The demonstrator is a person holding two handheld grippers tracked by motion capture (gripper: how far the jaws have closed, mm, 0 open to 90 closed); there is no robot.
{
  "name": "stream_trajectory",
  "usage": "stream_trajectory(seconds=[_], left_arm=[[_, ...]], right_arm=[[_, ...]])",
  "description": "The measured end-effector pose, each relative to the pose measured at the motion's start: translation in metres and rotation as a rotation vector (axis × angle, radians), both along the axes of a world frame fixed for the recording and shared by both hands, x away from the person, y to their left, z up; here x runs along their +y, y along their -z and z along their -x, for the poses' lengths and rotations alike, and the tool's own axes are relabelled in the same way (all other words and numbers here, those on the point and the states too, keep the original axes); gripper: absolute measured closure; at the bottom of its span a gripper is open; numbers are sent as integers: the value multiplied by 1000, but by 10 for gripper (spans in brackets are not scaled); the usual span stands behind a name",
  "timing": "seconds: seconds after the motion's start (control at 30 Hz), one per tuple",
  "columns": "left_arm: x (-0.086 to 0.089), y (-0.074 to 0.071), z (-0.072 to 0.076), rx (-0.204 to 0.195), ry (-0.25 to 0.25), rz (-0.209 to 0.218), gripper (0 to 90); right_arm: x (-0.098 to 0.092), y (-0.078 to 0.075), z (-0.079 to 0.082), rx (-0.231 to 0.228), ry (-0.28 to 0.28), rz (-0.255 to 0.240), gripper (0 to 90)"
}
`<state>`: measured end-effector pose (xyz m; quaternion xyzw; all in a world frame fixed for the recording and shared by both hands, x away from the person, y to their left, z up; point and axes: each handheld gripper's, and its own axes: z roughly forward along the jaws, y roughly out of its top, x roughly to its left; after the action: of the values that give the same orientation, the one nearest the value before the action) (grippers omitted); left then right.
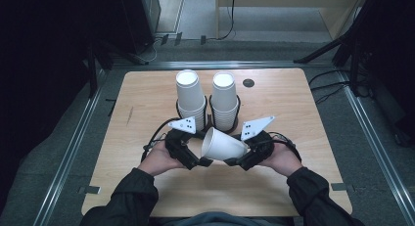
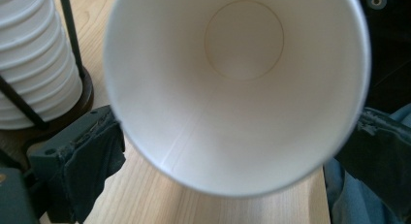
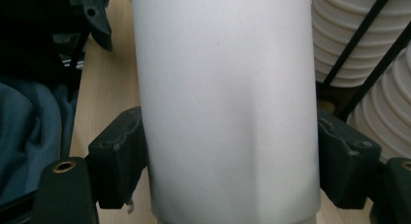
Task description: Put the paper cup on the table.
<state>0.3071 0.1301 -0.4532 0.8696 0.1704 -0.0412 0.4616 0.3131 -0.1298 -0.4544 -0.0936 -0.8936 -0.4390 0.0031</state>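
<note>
1. Two handheld black two-jaw grippers meet over the near middle of the light wooden table (image 1: 147, 96), with one loose white paper cup (image 1: 223, 145) between them.
2. Loose cup lies tipped on its side above the tabletop, open mouth toward the left gripper (image 1: 201, 162), closed base toward the right gripper (image 1: 234, 162).
3. Right gripper: grasping the cup. In the right gripper view both black pads press the cup's wall (image 3: 223, 107), one on each side, jaws spread wide around the body.
4. Left gripper: in the left gripper view its padded jaws stand on either side of the cup's rim, with the cup's inside and round bottom (image 2: 237, 88) facing the camera. The left pad sits just at the rim and the right pad just beside it; cannot tell whether they clamp or merely flank it.
5. Each gripper is held by a hand in a dark sleeve coming in from the near edge; left hand (image 1: 159, 160), right hand (image 1: 284, 160).
6. Two tall stacks of white paper cups stand upside down in black wire holders on the far middle of the table, just beyond the grippers: left stack (image 1: 191, 96), right stack (image 1: 224, 100). Stacks sit side by side, close together.
7. Ribbed edges of stacked cups also show at the left in the left gripper view (image 2: 34, 59) and at the right in the right gripper view (image 3: 354, 35), near the held cup.
8. Small dark round grommet (image 1: 248, 82) sits in the tabletop, right of the right stack, near the far edge.
</note>
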Motion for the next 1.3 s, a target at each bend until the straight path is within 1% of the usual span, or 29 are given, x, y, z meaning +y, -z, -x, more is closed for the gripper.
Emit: stream_trajectory(seconds=[0.07,0.13,0.23,0.3,0.37,0.4,0.43,0.47,0.53,0.6,0.63,0.73,0.83,0.87,0.93,1.0,1.13,1.17,1.3], left_arm=[[-1,-1,0,1,-1,5,0],[-1,-1,0,19,5,24,0],[-3,-2,0,32,5,43,0],[-4,-3,2,22,7,59,0],[-2,-5,2,17,-10,81,43],[1,-5,1,27,-7,102,85],[2,-6,0,38,-7,111,94],[2,-6,0,40,-7,113,101],[2,-7,0,40,1,103,118],[2,-7,-1,57,5,94,133],[2,-7,-1,62,3,90,138],[1,-8,-1,63,4,83,152],[1,-9,0,62,7,75,162],[1,-9,0,64,5,74,162],[2,-10,0,61,-1,64,162],[4,-11,-1,60,-6,63,162],[9,-12,-1,50,-20,50,162],[10,-13,-2,47,-19,41,162],[14,-13,-3,42,-30,32,162]], right_arm=[[1,-1,1,-2,-8,-16,221],[2,-2,2,-3,-12,-27,221],[5,-2,2,4,-23,-46,221],[6,-3,3,7,-30,-59,221],[8,-3,4,6,-38,-64,221],[8,-3,5,6,-40,-62,223],[8,-3,5,7,-42,-64,225],[8,-3,5,15,-44,-75,226],[8,-4,5,15,-41,-72,229],[8,-3,5,20,-47,-66,231],[8,-2,4,31,-46,-65,231],[7,-2,4,38,-46,-62,228],[7,-2,2,72,-51,-61,227],[7,-2,2,71,-52,-60,226],[6,-2,2,78,-47,-54,202],[6,-2,2,90,-46,-54,176],[3,-3,2,89,-31,-39,157],[2,-3,1,90,-24,-30,152],[-2,-3,0,92,1,-21,151]])
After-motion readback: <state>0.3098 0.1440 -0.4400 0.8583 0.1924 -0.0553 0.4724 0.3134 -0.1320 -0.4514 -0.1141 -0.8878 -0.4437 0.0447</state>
